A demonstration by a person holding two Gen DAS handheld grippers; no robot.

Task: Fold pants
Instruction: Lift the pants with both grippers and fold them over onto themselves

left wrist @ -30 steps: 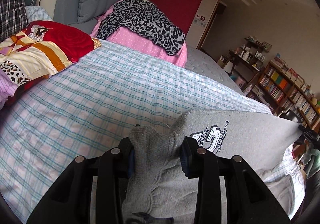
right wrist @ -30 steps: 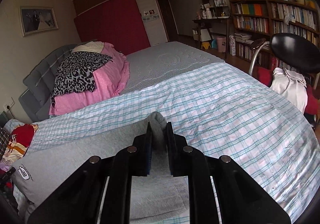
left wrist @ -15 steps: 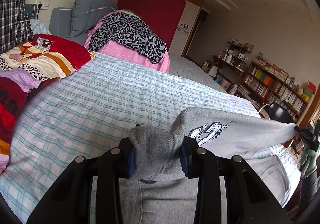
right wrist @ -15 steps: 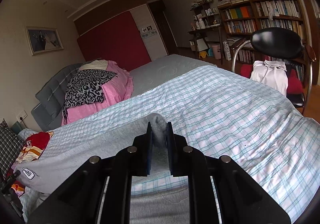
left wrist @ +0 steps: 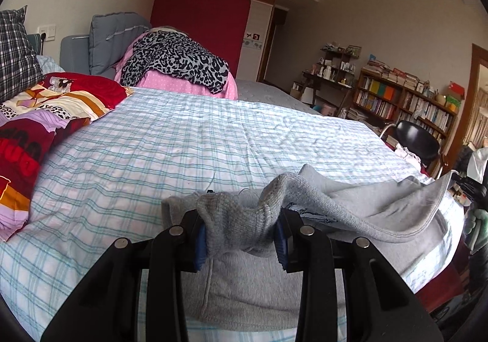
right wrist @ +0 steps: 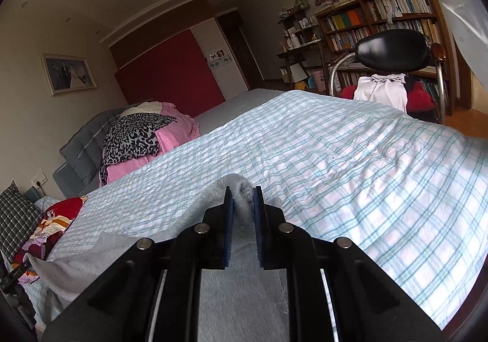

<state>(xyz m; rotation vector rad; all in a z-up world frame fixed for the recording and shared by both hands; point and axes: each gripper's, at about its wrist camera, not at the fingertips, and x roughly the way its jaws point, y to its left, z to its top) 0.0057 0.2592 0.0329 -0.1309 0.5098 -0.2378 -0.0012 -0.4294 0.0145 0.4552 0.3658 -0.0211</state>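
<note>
The grey sweatpants (left wrist: pixel 350 208) lie at the near edge of the checked bed cover (left wrist: pixel 198 140). My left gripper (left wrist: pixel 241 223) is shut on a bunched ribbed end of the pants, low over the bed. The fabric sags to the right toward my other gripper, seen at the far right (left wrist: pixel 466 186). In the right wrist view my right gripper (right wrist: pixel 243 198) is shut on a fold of the same pants (right wrist: pixel 91 259), which trail left toward the left gripper's black tip (right wrist: pixel 18 268). More grey fabric lies flat under both grippers.
A pink heap with a leopard-print cloth (left wrist: pixel 174 58) sits at the bed's head. Colourful folded bedding (left wrist: pixel 45 110) lies at the left. A black chair (right wrist: pixel 393 52) with white cloth (right wrist: pixel 382 90) stands by the bookshelves (right wrist: pixel 381 16) on the right.
Both grippers have dropped toward the near edge of the bed with the pants. The stretched panel with the logo has gone slack and folded down onto the lower layer.
</note>
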